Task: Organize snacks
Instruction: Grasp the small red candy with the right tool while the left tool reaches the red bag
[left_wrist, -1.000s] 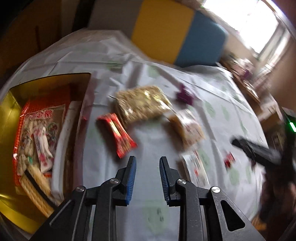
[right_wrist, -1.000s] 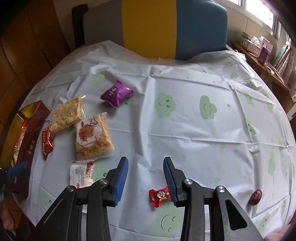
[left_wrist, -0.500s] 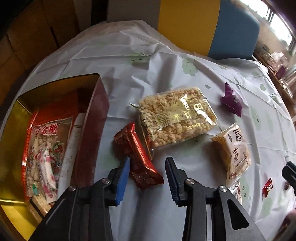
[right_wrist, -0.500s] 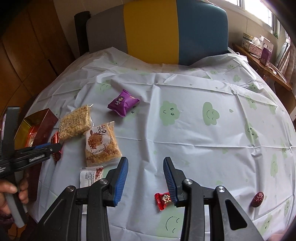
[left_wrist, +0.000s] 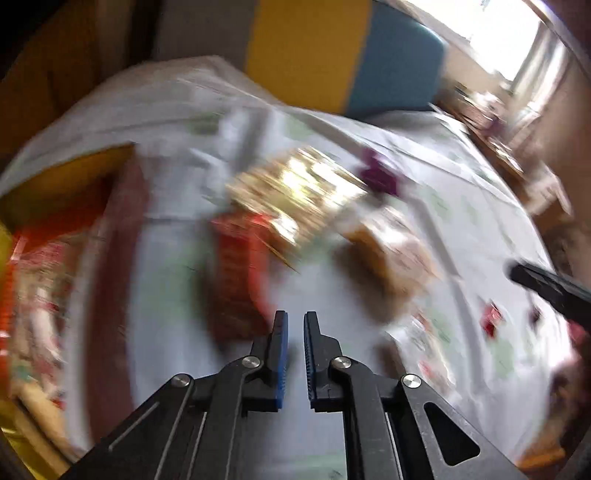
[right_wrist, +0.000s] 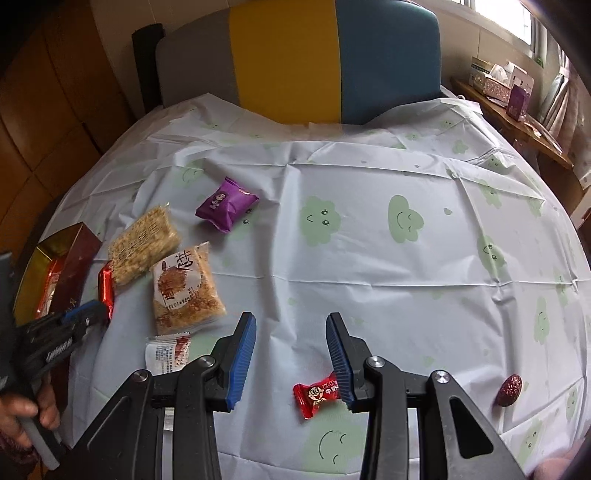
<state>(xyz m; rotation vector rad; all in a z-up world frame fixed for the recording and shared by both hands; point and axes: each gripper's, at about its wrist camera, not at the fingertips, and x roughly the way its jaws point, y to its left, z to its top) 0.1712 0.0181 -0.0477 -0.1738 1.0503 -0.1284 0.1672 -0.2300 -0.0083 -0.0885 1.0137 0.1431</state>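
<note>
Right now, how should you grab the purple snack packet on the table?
Take the purple packet across its puffy middle, coming down from above. It lies flat on the tablecloth, alone, with bare cloth all around, so the fingers probably fit on either long side. The crimped ends look thin and would likely slip. The open right hand-held gripper is empty.

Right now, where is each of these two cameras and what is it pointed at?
Left wrist: on the left gripper, angled down at the blurred long red foil snack packet; own fingers show.
Right wrist: on the right gripper, above the small red wrapped candy; own fingers, plus the left hand.
Shared: purple snack pouch.
</note>
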